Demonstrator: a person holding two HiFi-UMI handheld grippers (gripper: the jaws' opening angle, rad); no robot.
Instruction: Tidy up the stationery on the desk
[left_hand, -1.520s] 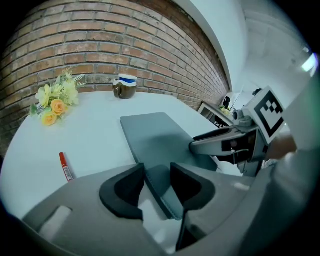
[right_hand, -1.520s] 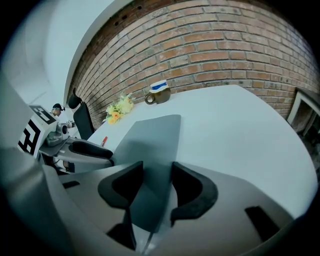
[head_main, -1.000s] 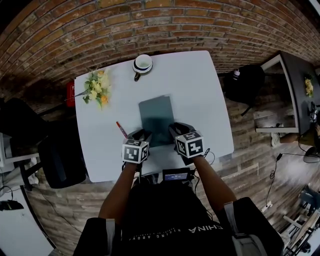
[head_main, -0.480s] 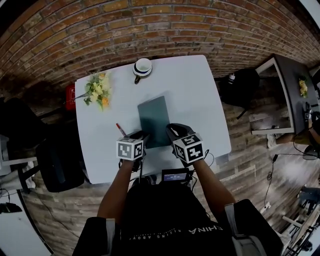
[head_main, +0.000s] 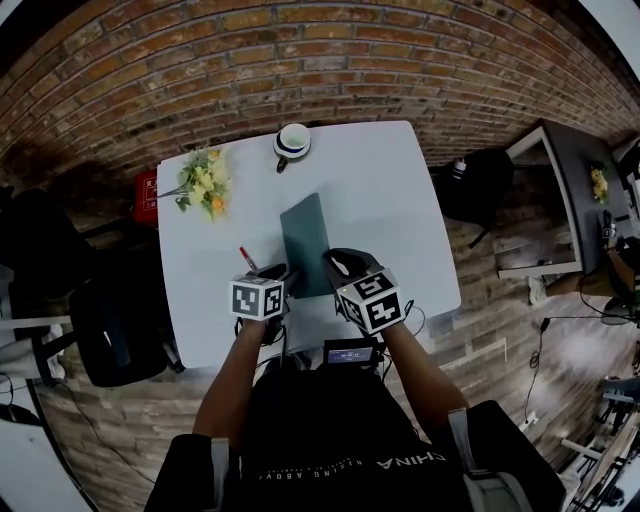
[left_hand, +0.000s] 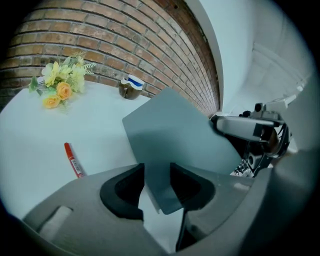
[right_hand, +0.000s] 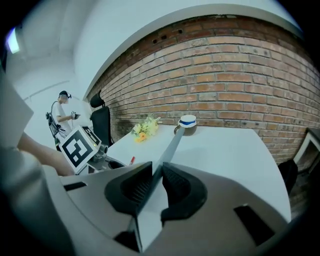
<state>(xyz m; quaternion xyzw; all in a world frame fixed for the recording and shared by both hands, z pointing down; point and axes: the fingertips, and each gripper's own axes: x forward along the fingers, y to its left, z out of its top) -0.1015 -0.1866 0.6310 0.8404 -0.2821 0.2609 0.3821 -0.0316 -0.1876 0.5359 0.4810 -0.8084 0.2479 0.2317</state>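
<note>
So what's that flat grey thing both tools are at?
A thin, stiff-looking dark grey notebook with rounded corners, closed. It is tilted up from the white table: the jaws of the right gripper, which have just been closing, pinch its near edge, while its near corner hangs between the open jaws of the left gripper.

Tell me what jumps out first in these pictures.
The thin grey-green sheet in the middle of the white table is tilted up off the surface. It is pinched by the right gripper, whose jaws have just been closing on it. A red pen lies to its left, and yellow flowers and a cup sit at the far edge by the brick wall.
</note>
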